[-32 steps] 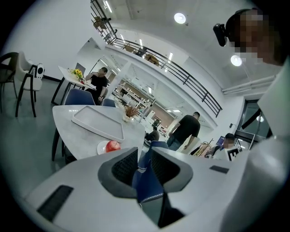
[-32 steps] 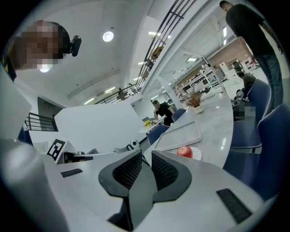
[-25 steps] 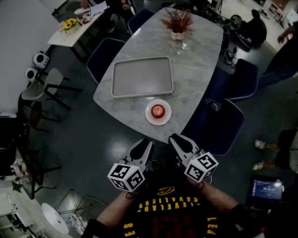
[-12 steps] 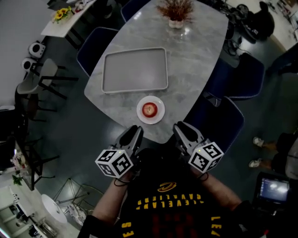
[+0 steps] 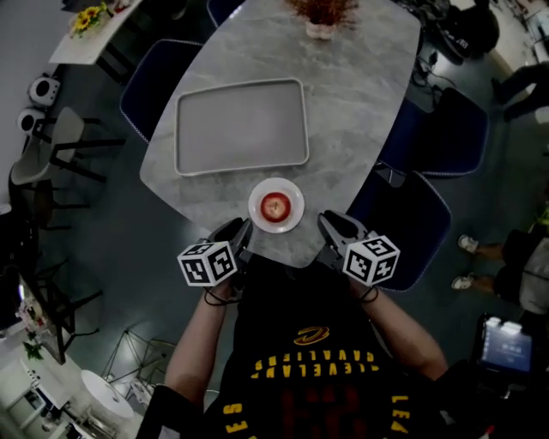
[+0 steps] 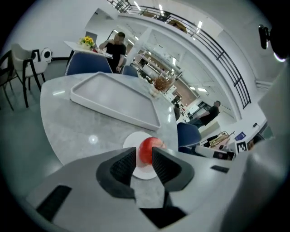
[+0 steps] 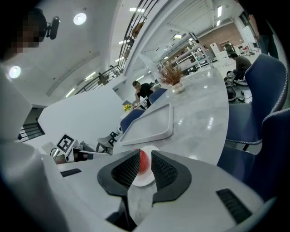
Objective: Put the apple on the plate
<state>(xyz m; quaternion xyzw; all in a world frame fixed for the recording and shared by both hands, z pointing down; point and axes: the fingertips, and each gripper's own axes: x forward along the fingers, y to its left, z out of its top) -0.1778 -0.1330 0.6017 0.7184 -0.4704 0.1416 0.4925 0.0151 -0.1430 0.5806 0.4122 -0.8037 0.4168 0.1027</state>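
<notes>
Red round apple point(image 5: 274, 206) sits in the middle of a small white round plate point(image 5: 294, 218), and the plate lies on a grey marble-patterned worktop point(image 5: 360, 111) close to its near edge, the edge where the person stands. Just beyond the plate, towards the middle of the worktop and a little to the left, lies a large empty grey rectangular tray point(image 5: 242, 126), apart from the plate by a narrow strip of bare stone. At the far end of the worktop stands a small pot of dried reddish plants point(image 5: 319, 13). The left hand-held gripper point(image 5: 236, 231) is at the near edge, just left of the plate, and the right hand-held gripper point(image 5: 330, 225) is at the same edge, just right of it; neither touches the plate or the apple. In the left gripper view the two dark ribbed jaws stand a small way apart with nothing clamped between them, and the apple shows through the gap, out on the plate beyond the tips. The right gripper view shows the same: jaws parted by a narrow gap, holding nothing, the apple and plate visible past them. A dark blue upholstered chair point(image 5: 412, 223) stands by the worktop's right edge.
</notes>
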